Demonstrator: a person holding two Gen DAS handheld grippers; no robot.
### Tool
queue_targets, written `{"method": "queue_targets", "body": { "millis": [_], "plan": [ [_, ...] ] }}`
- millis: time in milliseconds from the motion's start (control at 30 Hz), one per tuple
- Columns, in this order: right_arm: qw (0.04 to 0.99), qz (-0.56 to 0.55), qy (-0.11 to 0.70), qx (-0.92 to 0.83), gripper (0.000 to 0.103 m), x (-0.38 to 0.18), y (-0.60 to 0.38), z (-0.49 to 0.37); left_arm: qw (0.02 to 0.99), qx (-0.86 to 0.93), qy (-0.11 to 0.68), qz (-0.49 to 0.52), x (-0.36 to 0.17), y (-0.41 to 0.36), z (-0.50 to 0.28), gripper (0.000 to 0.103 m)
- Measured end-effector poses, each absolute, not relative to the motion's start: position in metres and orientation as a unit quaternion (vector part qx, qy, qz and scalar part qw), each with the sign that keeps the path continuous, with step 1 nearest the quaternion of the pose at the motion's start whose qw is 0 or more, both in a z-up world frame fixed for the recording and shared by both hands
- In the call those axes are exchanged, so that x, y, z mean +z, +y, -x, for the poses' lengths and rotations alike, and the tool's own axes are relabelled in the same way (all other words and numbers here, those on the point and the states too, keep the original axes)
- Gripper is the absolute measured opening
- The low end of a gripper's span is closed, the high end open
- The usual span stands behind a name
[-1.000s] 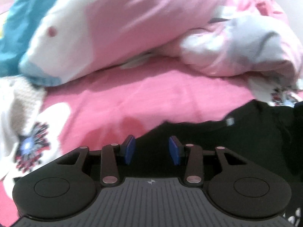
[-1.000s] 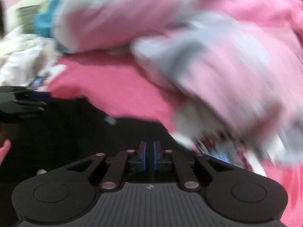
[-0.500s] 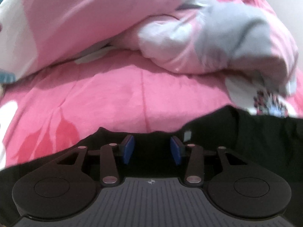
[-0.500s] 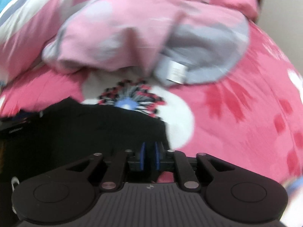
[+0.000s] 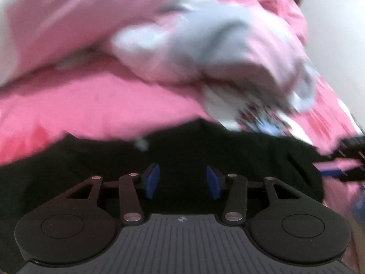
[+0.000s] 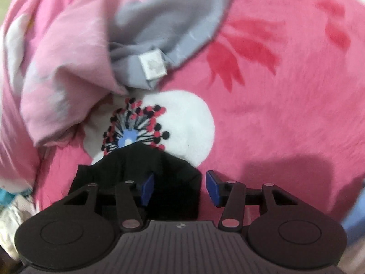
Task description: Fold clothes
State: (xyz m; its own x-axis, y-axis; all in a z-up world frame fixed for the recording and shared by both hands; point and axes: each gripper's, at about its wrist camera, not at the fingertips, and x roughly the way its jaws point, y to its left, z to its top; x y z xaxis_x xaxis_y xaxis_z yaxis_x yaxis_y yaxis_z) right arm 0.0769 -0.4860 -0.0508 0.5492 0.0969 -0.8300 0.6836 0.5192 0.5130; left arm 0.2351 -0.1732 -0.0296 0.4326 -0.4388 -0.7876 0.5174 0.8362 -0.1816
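A black garment [image 5: 205,153] lies spread on the pink flowered bed cover [image 5: 91,107]. My left gripper [image 5: 182,182] is open and hovers over the garment's middle, holding nothing. My right gripper [image 6: 179,188] is open over a corner of the black garment [image 6: 146,164] that lies between and under its blue pads. That corner rests on a white flower print [image 6: 182,118]. The right gripper also shows blurred at the right edge of the left wrist view [image 5: 349,159].
A bunched pink and grey quilt [image 5: 205,41] is heaped behind the garment; in the right wrist view [image 6: 91,45] it carries a white label [image 6: 152,65]. The pink bed cover [image 6: 285,102] stretches to the right. A pale wall [image 5: 337,34] stands at the far right.
My right gripper has opened and let go of the black garment's corner after carrying it right. My left gripper stayed open and swung right over the garment.
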Motion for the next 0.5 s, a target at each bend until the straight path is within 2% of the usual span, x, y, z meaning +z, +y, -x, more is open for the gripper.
{"method": "queue_targets", "body": {
  "millis": [33, 67, 133, 233, 367, 467, 500],
  "plan": [
    [0.760, -0.454, 0.427, -0.186, 0.012, -0.053, -0.485, -0.078, 0.840, -0.289, 0.457, -0.050, -0.033, -0.178, -0.229, 0.046],
    [0.775, -0.447, 0.414, -0.171, 0.004, -0.046, -0.481, -0.081, 0.838, -0.291, 0.458, -0.057, -0.036, -0.181, -0.224, 0.046],
    [0.806, -0.426, 0.388, -0.139, 0.004, -0.032, -0.470, -0.088, 0.837, -0.288, 0.461, -0.066, -0.041, -0.183, -0.215, 0.046],
    [0.863, -0.335, 0.373, -0.066, 0.004, 0.000, -0.429, -0.104, 0.835, -0.272, 0.475, -0.056, -0.048, -0.177, -0.213, 0.046],
    [0.881, -0.228, 0.414, 0.037, 0.007, 0.009, -0.370, -0.121, 0.835, -0.258, 0.483, -0.054, -0.053, -0.170, -0.216, 0.046],
    [0.876, -0.162, 0.447, 0.079, 0.015, 0.009, -0.342, -0.120, 0.835, -0.255, 0.484, -0.058, -0.054, -0.169, -0.218, 0.046],
    [0.876, -0.149, 0.452, 0.080, 0.023, 0.010, -0.338, -0.116, 0.835, -0.255, 0.484, -0.059, -0.055, -0.169, -0.218, 0.046]
  ]
}}
